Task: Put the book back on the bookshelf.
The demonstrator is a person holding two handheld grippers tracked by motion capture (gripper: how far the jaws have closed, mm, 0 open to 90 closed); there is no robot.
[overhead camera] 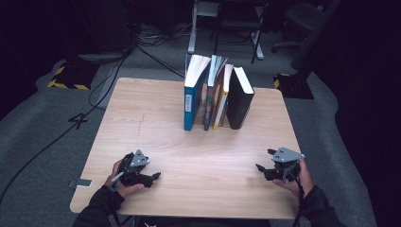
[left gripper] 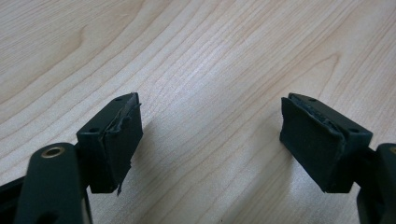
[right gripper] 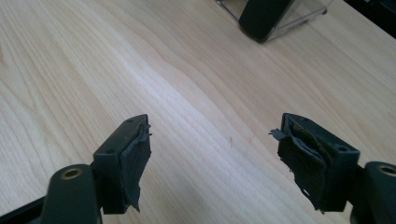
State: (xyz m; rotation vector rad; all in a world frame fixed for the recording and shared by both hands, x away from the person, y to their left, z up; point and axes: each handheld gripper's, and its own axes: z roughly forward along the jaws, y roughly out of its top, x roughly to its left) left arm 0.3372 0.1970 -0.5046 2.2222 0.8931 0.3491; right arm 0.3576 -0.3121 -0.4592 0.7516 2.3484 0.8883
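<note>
pale wood table (overhead camera: 156,123) carries four upright books (overhead camera: 216,97) at twelve o'clock. left gripper (overhead camera: 153,177) at seven and right gripper (overhead camera: 263,161) at five both gape wide, holding nothing.

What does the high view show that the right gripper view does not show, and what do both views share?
High view alone: the blue book, two thinner books beside it, both hands, the left tool low over the near table edge, and the grey floor with cables.

Right gripper view alone: a close look at the right tool, with open jaws, worn, torn pads and nothing between them, plus a clear stand under the black book.

Both: the wooden table, the black book and the right tool.
</note>
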